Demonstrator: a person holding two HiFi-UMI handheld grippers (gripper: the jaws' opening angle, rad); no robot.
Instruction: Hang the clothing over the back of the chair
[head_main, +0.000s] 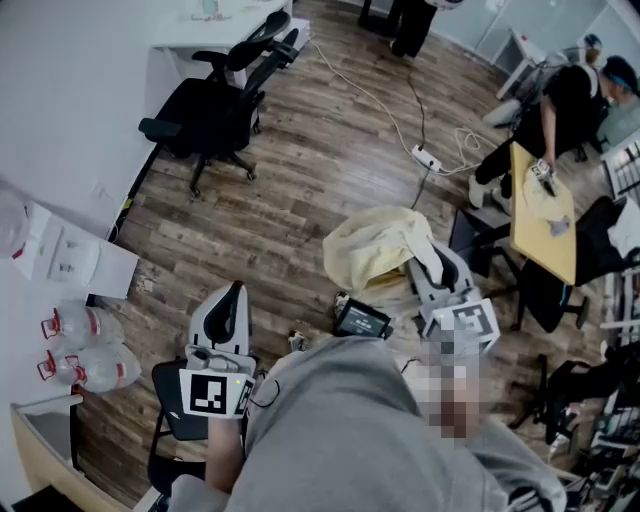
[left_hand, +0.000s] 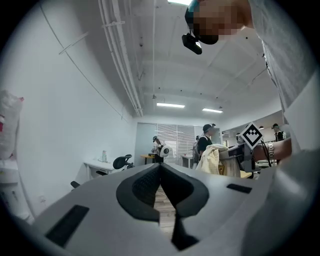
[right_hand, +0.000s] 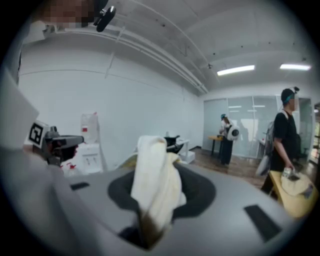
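This looks like the carrying step. The right gripper (head_main: 432, 268) has its jaws clamped on a fold of the pale yellow clothing (head_main: 378, 246), which hangs bunched above the floor. The left gripper (head_main: 230, 308) has its jaws closed on nothing. Next the clothing must reach a chair back, probably the black chair (head_main: 205, 110), well apart. How the bunched clothing lies is hard to make out.

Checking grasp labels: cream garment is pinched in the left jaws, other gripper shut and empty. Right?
Not the left. The right gripper view shows the garment pinched in the jaws of the right gripper. The other one, the left gripper, is shut and empty, as the left gripper view shows.
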